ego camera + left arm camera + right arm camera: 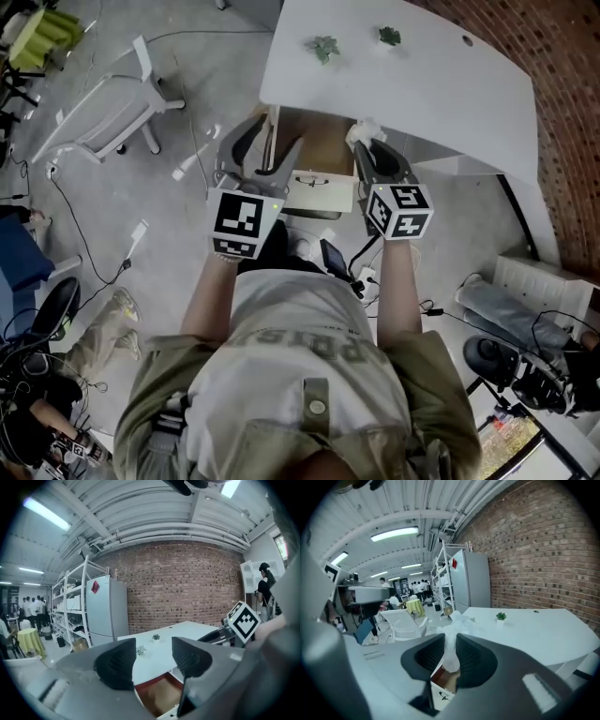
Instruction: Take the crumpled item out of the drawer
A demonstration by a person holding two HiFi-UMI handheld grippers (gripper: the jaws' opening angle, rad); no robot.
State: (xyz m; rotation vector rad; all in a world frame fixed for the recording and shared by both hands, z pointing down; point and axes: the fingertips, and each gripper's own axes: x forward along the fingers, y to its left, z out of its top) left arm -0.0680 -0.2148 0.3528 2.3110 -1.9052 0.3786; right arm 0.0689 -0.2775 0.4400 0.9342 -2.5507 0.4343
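White crumpled item (457,624) sat pinched between the closed jaws of the right gripper (450,654), its long axis running up out of the pads, above the one open drawer (323,150) and outside it. The left gripper (153,662) hung alongside, jaws spread and empty. Two small plants (323,47) stood on the desk (441,84) beyond.

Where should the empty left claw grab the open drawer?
Probably the drawer by its white front panel, pinched over the top edge from above: it stands pulled out from under the table, leaving that thin edge exposed. The left claw is open and empty.
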